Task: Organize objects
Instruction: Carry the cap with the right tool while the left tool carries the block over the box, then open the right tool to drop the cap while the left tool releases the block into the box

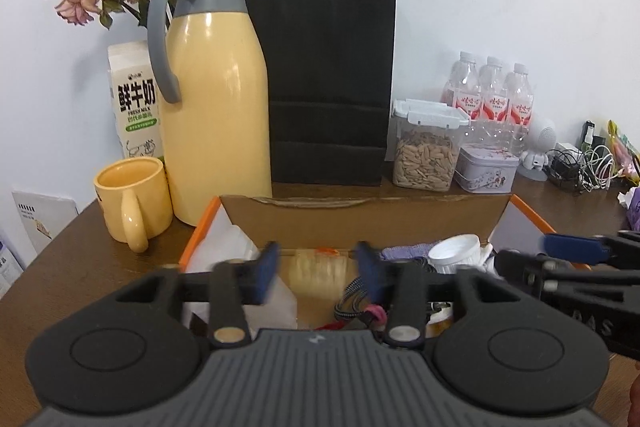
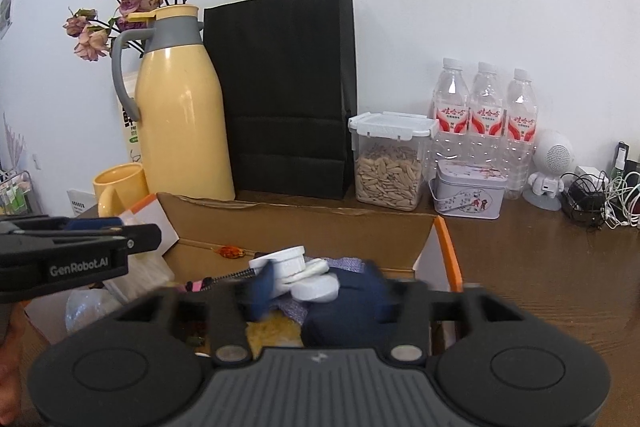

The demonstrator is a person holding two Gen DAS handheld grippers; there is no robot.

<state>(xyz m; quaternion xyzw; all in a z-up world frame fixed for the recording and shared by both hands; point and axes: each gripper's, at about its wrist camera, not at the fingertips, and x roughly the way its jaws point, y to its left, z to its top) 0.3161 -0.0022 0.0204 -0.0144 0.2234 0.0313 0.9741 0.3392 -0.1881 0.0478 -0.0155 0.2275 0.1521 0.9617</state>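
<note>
Cardboard forms the open box (image 1: 360, 219) at the near edge of the wooden table (image 1: 80, 259), with orange trim on its side walls.

Left wrist view: the left gripper (image 1: 318, 273) hovers over the box's left half, jaws moderately wide and empty, blurred by motion. Below them lie clear plastic packaging (image 1: 224, 251) and a braided cable (image 1: 352, 297). The right gripper (image 1: 576, 253) enters from the right edge. Toward the back edge stand a yellow mug (image 1: 132, 203), a yellow thermos jug (image 1: 212, 99), a milk carton (image 1: 134, 99) and a black paper bag (image 1: 328, 79).

Right wrist view: the right gripper (image 2: 320, 287) hovers over the box's right half, jaws wide, nothing clamped between them. Beneath lie white plastic lids (image 2: 296, 271) and a dark blue cloth item (image 2: 352, 319). A seed container (image 2: 390, 163), a decorated tin (image 2: 468, 193) and three water bottles (image 2: 486, 115) stand at the back right.

Judged step: selecting an item from the box; neither gripper has committed. The next move calls for lowering one gripper onto a single item, most plausibly a lid or the cloth, and closing squarely without snagging the cable.
</note>
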